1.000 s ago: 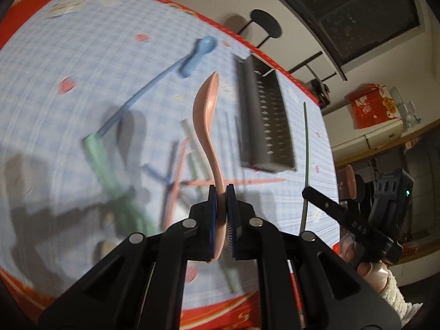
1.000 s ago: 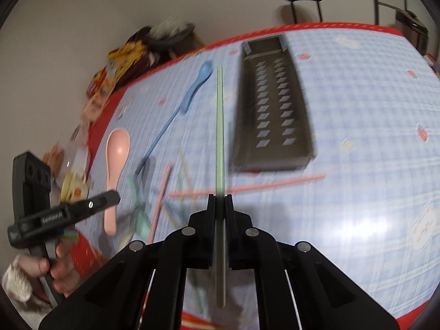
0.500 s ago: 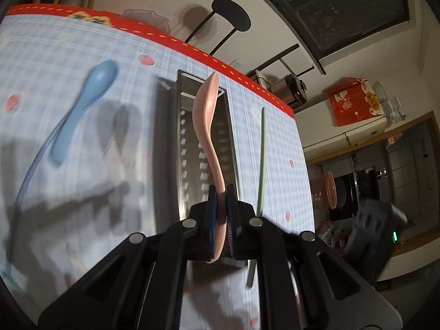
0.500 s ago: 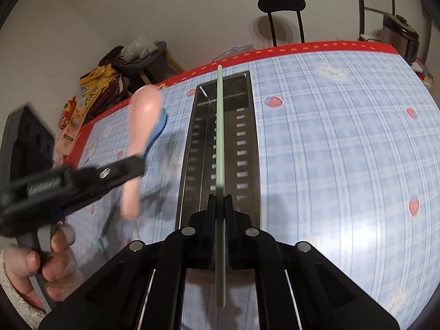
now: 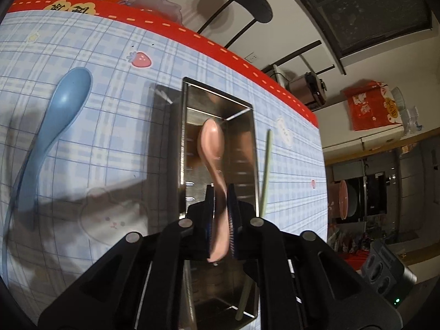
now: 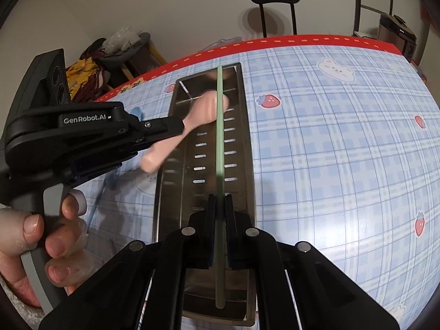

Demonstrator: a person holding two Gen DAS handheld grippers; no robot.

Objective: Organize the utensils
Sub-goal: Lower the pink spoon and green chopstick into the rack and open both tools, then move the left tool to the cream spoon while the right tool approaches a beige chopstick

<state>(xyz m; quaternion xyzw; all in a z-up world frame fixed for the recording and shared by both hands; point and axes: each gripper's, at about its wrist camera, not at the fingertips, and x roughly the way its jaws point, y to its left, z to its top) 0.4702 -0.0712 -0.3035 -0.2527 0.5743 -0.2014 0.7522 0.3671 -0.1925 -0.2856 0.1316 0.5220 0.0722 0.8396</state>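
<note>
Checked blue cloth with red border covers the counter point(image 6: 343, 151); steel tray point(image 6: 247, 165) lies lengthwise toward its far edge. Left claw point(image 5: 220, 217) clamped on pink spoon point(image 5: 210, 143), bowl pointing away over the tray, handle end partly hidden by pads. Right claw point(image 6: 219, 220) clamped on green chopstick point(image 6: 220, 126), lengthwise above the tray. Blue spoon point(image 5: 66, 104) left of tray, handle cut off.

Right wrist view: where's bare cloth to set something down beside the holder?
Bare checked tablecloth spreads right of the perforated steel utensil holder. Left is crowded: left gripper with pink spoon, a hand, and a blue spoon.
</note>
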